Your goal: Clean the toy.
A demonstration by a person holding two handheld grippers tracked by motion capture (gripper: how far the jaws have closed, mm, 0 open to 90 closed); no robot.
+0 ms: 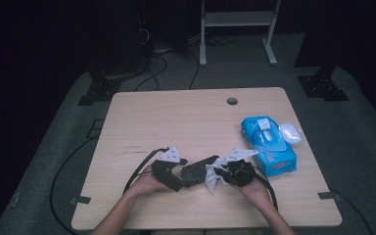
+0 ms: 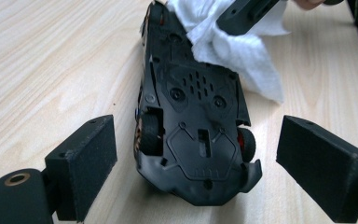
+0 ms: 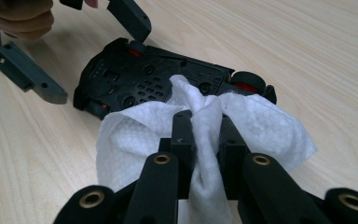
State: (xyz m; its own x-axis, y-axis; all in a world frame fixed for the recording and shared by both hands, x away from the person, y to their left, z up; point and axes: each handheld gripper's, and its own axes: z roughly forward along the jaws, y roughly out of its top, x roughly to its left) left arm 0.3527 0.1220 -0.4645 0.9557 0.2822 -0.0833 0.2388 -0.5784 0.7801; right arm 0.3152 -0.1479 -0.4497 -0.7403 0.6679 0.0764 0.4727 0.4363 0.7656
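A black toy car (image 1: 197,173) lies upside down near the table's front edge, its underside and red-hubbed wheels facing up (image 2: 191,121). My left gripper (image 2: 198,158) is open, one jaw on each side of the car's near end, with gaps to both. My right gripper (image 3: 204,122) is shut on a white wet wipe (image 3: 261,126) that rests against the car's underside (image 3: 140,77) at its other end. In the high view the left gripper (image 1: 175,175) and right gripper (image 1: 227,172) face each other across the car, with the wipe (image 1: 214,177) between them.
A blue pack of wet wipes (image 1: 270,147) lies at the right of the wooden table (image 1: 176,117), with a white crumpled object (image 1: 290,132) beside it. A cable hole (image 1: 232,101) sits near the far edge. Cables trail off the table's left and right.
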